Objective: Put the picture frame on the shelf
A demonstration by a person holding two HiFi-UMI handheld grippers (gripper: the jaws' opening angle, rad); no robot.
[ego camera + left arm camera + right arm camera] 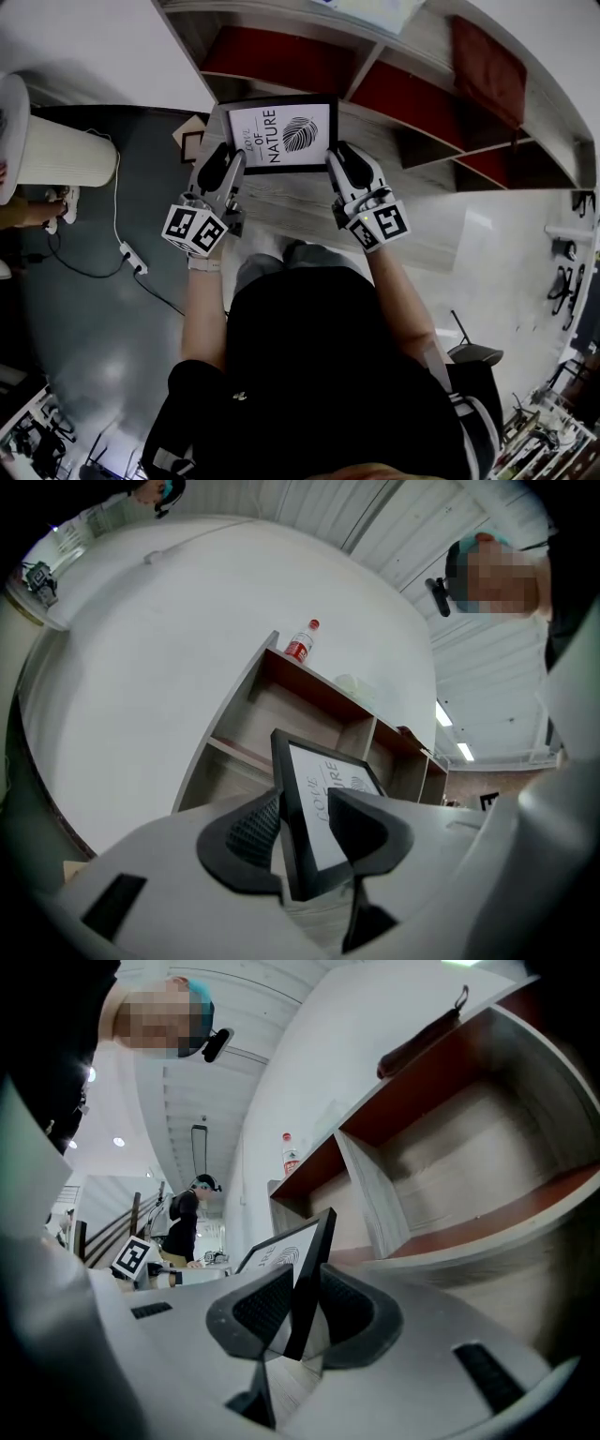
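Observation:
A black picture frame (279,133) with a white print of a leaf and the words "LOVE OF NATURE" is held in front of the wooden shelf (394,131). My left gripper (231,172) is shut on the frame's left edge and my right gripper (339,167) is shut on its right edge. In the left gripper view the frame (314,808) stands between the two dark pads. The right gripper view shows the frame (302,1274) edge-on between the pads, with shelf compartments (450,1166) beyond.
The shelf has red-backed compartments (281,58). A bottle (300,644) stands on its top. A white ribbed cylinder (61,150) and a cable with power strip (129,258) lie on the dark floor at left. A person (183,1222) stands in the background.

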